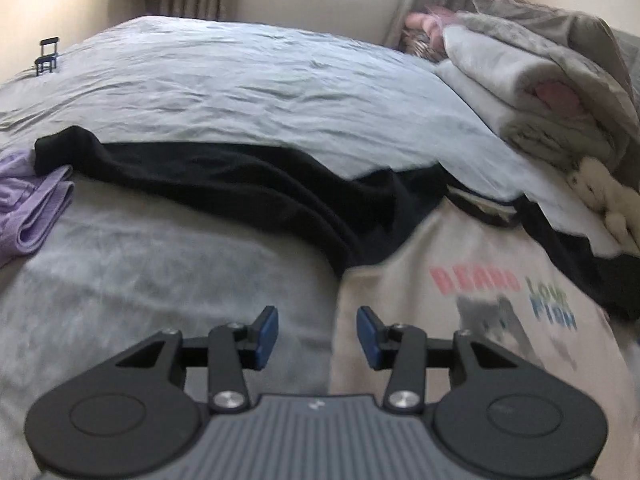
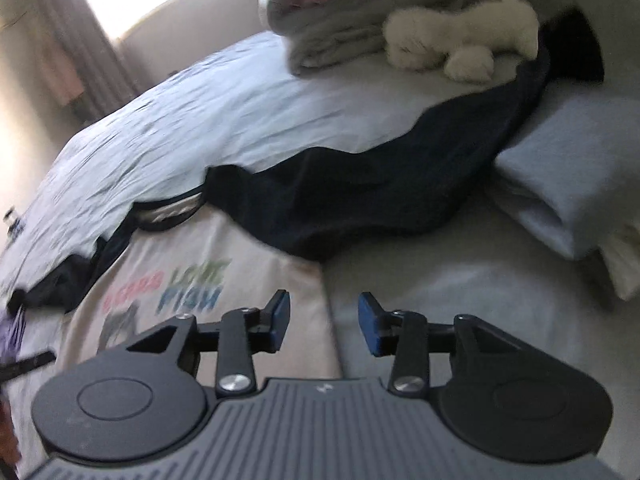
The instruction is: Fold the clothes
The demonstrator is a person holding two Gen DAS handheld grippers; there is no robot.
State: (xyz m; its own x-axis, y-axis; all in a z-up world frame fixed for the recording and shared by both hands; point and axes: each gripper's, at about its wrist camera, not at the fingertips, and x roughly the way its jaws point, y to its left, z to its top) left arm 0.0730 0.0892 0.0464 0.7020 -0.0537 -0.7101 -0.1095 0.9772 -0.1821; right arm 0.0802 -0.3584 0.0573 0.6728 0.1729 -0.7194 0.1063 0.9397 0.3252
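Observation:
A cream T-shirt (image 1: 460, 320) with dark sleeves and a colourful print of a bear lies flat on the bed. One dark sleeve (image 1: 240, 188) stretches out to the left in the left wrist view. My left gripper (image 1: 317, 336) hovers open over the shirt body's left edge, nothing between its blue pads (image 1: 267, 332). In the right wrist view the same T-shirt (image 2: 224, 264) lies to the left, its other dark sleeve (image 2: 360, 200) spread toward the pillow. My right gripper (image 2: 323, 320) stands open above the shirt's right edge, also with nothing between its pads.
A grey blanket (image 1: 140, 280) covers the near part of the bed, with a pale sheet (image 1: 240, 80) beyond it. A purple garment (image 1: 28, 200) lies at the left. Folded blankets (image 1: 520, 80), a white plush toy (image 2: 460, 40) and a pillow (image 2: 572, 168) crowd the right side.

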